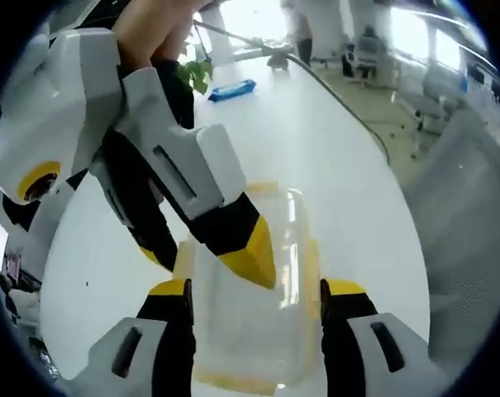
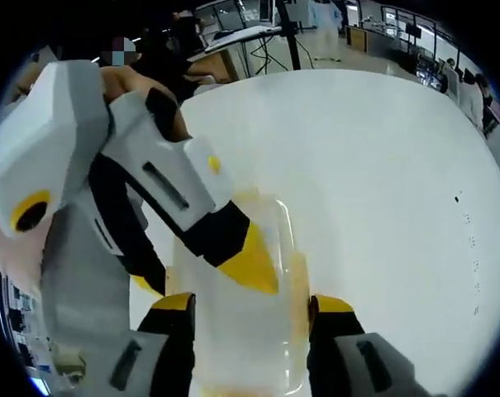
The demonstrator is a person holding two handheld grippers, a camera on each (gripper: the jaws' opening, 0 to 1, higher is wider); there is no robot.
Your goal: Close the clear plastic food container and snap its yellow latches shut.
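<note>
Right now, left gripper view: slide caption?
Both grippers over the clear container on the white table; blue packet behind.

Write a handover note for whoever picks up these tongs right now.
Left tongs: jaws straddle the container on the table; grip unclear.
Right tongs: jaws straddle it too; grip unclear. In the left gripper view, one tip is over the lid.
Done: lid looks down.
Left: snap the latches shut; whether any is already shut is unclear.
</note>
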